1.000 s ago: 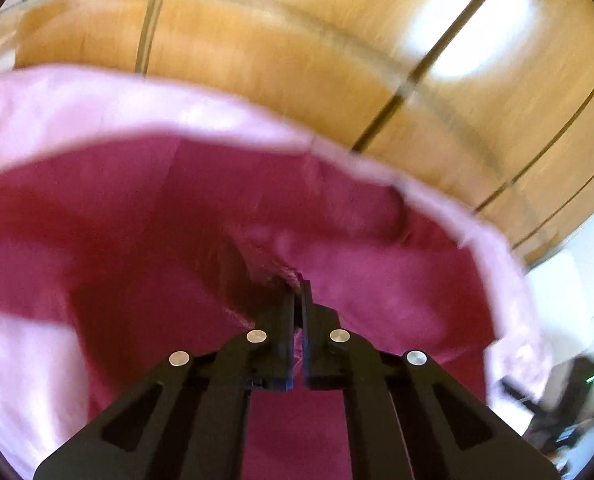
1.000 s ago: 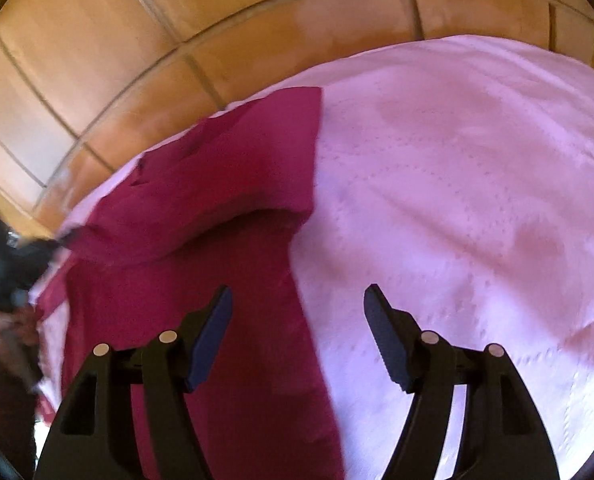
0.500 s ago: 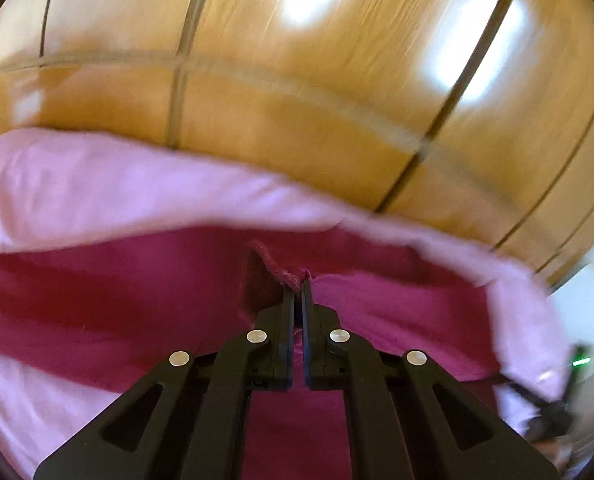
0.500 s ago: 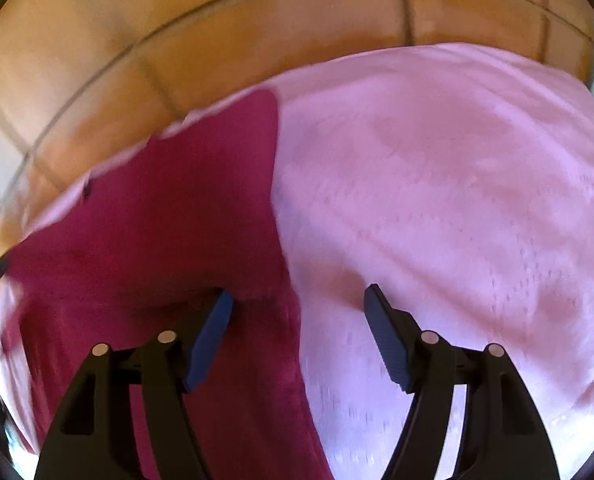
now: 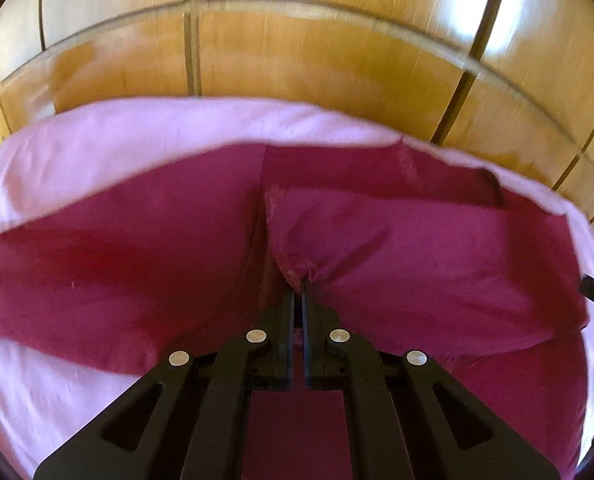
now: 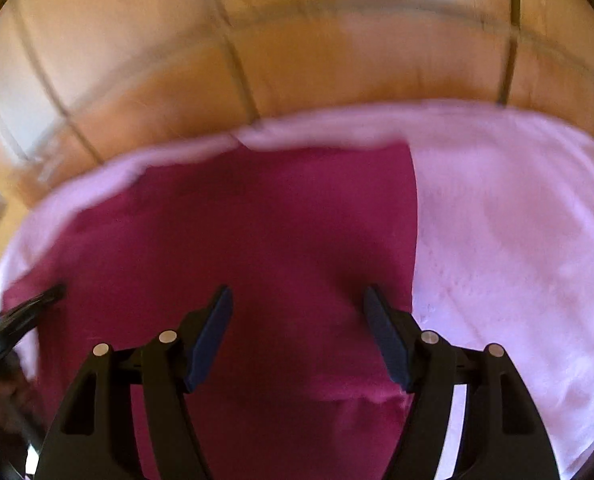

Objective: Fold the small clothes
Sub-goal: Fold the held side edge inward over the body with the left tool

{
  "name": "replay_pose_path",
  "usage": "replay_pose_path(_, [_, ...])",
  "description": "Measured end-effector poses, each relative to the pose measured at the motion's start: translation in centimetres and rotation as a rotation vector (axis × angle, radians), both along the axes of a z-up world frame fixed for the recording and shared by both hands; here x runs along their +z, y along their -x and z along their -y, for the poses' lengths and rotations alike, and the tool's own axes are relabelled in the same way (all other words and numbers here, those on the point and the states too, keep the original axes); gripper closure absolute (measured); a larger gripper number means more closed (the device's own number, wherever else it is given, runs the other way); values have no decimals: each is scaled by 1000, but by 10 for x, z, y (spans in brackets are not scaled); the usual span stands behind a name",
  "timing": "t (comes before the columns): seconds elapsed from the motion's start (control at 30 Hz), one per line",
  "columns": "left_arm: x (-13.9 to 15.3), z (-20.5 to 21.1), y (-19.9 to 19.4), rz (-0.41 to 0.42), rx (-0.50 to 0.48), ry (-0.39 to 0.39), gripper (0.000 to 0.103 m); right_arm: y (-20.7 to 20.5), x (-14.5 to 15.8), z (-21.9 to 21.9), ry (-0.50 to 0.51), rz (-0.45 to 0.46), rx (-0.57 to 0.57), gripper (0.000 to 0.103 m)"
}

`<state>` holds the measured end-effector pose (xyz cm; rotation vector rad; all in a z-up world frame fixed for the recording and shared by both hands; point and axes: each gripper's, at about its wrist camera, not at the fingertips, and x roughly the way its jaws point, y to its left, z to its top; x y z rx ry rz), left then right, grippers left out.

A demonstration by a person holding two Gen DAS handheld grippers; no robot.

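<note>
The left claw (image 5: 299, 286) is pinching a frayed corner of the magenta garment (image 5: 117, 264), its jaws pressed together on the fabric with only a thin slit between them. The pinched corner is bunching right at the fingertips, and from there a folded flap of the same cloth is spreading to the right and slightly away, lying over a lower layer of the garment. To the left of the claw another broad part of the cloth is stretching out toward the left edge of the view.

The garment is lying on a pale pink sheet (image 5: 109, 140) that is covering the surface under it; beyond the sheet's far edge, wooden panelling (image 5: 297, 52) is filling the background.

In the right wrist view, the right claw (image 6: 297, 320) is standing wide above the garment (image 6: 257, 240), with nothing between its blue pads (image 6: 211, 336). The cloth is lying beneath and beyond both fingers, its straight right edge running just right of the right finger, where the pink sheet (image 6: 517, 240) is taking over. The left claw's dark tip (image 6: 37, 304) is showing at the left edge of the garment in this blurred view.
</note>
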<state>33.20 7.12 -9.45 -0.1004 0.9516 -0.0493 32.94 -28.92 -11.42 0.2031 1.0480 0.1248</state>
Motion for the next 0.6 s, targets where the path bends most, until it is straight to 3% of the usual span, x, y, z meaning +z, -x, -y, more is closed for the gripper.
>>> replay_pose_path(0.03, [-5, 2, 2, -7, -9, -31, 101, -2, -12, -1, 11, -9, -4, 33])
replay_pose_path(0.13, [-6, 1, 8, 4, -11, -50, 99, 13, -14, -13, 106, 114, -1, 30])
replay_pose_path(0.2, [4, -8, 13, 14, 37, -1, 99, 20, -14, -19, 143, 144, -2, 28])
replay_pose_path(0.27, [21, -19, 21, 84, 67, 99, 99, 20, -15, -17, 140, 144, -5, 26])
replay_pose_path(0.33, [35, -18, 22, 137, 47, 147, 99, 20, -14, -18, 148, 150, -6, 26])
replay_pose_path(0.4, [40, -5, 17, 147, -5, 143, 99, 22, -14, -17, 155, 153, -6, 25])
replay_pose_path(0.5, [31, 13, -3, 105, -38, 111, 99, 24, -14, -17, 161, 157, -8, 25])
replay_pose_path(0.6, [-2, 18, -29, -5, 4, 51, 99, 20, -17, -20, 169, 159, -8, 24])
